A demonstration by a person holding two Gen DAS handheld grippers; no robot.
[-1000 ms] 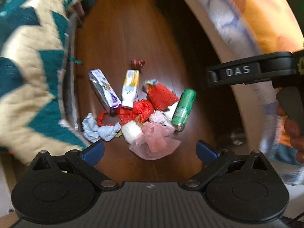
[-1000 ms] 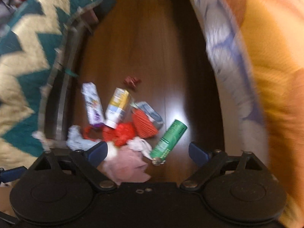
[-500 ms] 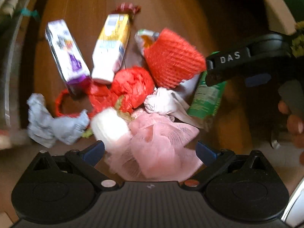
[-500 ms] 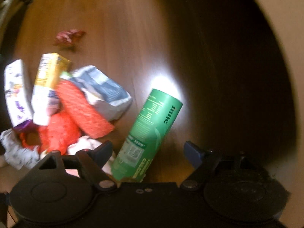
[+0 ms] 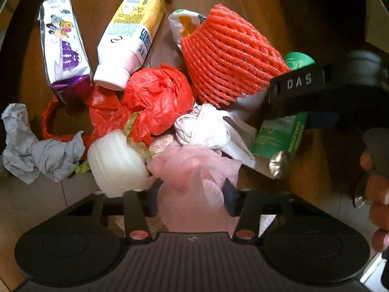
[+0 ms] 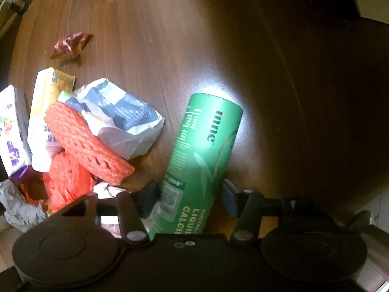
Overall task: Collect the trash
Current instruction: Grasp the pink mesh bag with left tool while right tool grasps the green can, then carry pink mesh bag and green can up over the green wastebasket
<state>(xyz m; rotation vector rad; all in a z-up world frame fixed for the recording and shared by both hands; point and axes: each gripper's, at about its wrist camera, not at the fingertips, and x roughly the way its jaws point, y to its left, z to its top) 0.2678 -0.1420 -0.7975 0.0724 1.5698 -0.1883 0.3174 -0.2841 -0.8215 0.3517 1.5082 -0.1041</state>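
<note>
Both grippers reach down into a trash pile on the wooden tabletop (image 6: 194, 36). The left gripper (image 5: 190, 194) has just been closing around a pink mesh bundle (image 5: 192, 170), the right gripper (image 6: 188, 196) around a lying green tube (image 6: 201, 150). The pickup step looks underway; next, firm both grips and lift.

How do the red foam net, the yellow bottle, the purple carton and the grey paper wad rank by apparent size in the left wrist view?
1. Red foam net
2. Yellow bottle
3. Purple carton and grey paper wad: too alike to rank.
</note>
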